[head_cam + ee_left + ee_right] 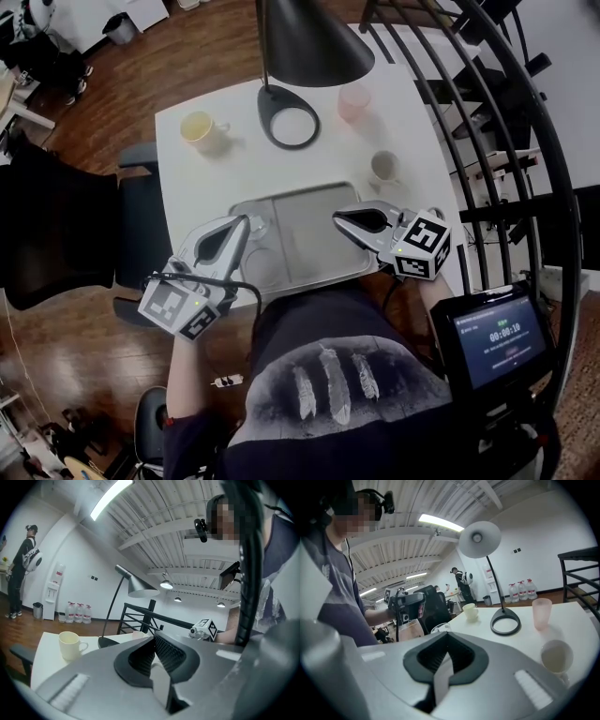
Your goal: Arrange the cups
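On the white table [206, 187] a grey tray [309, 230] lies at the front edge. A clear glass [256, 227] stands at the tray's left end, right at the tip of my left gripper [247, 222]. My right gripper [336, 219] hovers over the tray's right side. Both sets of jaws stand together, and I see nothing held between the pads in the left gripper [153, 637] or the right gripper [446, 634]. A yellow mug [199, 128] sits at the back left, a pink cup [353, 101] at the back right, and a white mug [384, 167] beyond the tray's right end.
A black desk lamp has its ring base [289, 122] at the back middle, with the shade [314, 42] hanging above it. A black railing [506, 112] runs along the table's right side, and a dark chair [56, 234] stands to the left. A small screen [497, 342] is at lower right.
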Demonstrator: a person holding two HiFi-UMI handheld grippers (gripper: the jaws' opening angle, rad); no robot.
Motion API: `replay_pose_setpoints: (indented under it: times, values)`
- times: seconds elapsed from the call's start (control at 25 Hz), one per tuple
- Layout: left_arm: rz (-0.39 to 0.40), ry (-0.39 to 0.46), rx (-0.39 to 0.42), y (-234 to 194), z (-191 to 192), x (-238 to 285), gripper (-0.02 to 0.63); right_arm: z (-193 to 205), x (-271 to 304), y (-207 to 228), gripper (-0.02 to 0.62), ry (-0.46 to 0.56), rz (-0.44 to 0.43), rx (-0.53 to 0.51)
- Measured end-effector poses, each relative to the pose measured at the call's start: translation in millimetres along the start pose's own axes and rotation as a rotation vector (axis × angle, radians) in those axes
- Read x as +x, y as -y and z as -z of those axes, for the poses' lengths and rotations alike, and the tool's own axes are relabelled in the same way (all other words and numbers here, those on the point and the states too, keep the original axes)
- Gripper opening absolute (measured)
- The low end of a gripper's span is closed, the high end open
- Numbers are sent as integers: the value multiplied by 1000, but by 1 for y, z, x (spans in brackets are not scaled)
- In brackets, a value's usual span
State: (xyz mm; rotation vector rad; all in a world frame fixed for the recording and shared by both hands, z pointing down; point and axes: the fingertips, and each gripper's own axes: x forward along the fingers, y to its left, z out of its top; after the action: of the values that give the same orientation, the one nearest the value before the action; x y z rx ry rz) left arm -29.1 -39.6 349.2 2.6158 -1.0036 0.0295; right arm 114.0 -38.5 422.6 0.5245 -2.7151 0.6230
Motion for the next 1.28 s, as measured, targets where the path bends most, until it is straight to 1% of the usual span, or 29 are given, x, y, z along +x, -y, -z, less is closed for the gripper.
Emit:
replay_pose_setpoints:
  times: [0.08, 0.16, 0.28, 0.44, 0.52, 0.72, 0.88, 1.16, 1.28]
  values:
    - [12, -20, -5, 2, 3, 4, 15, 1, -1, 0, 5, -4, -2, 0]
    - [18, -63, 0, 2, 11, 8, 15, 1, -1, 1, 5, -9, -2, -1]
    - [34, -128, 46, 3, 16, 18, 15, 2, -1, 2, 5, -12, -4, 0]
    - [37, -228, 110, 0, 37, 26, 15, 7, -1, 3, 5, -32, 0, -10]
    - [36, -264, 125, -2, 47, 29, 15, 9, -1, 5, 5, -44, 5, -20]
    - [21, -292, 131, -5, 60, 28, 15, 13, 1, 3, 5, -69, -1, -36]
    - [17, -318, 157, -1, 68, 27, 15, 16, 0, 1, 5, -75, -7, -29]
    - [-2, -312, 176, -1, 64, 24, 15, 13, 6, -3, 5, -76, -20, -40]
    - [-19, -291, 173, -4, 59, 24, 15, 12, 8, -3, 5, -81, -21, -47]
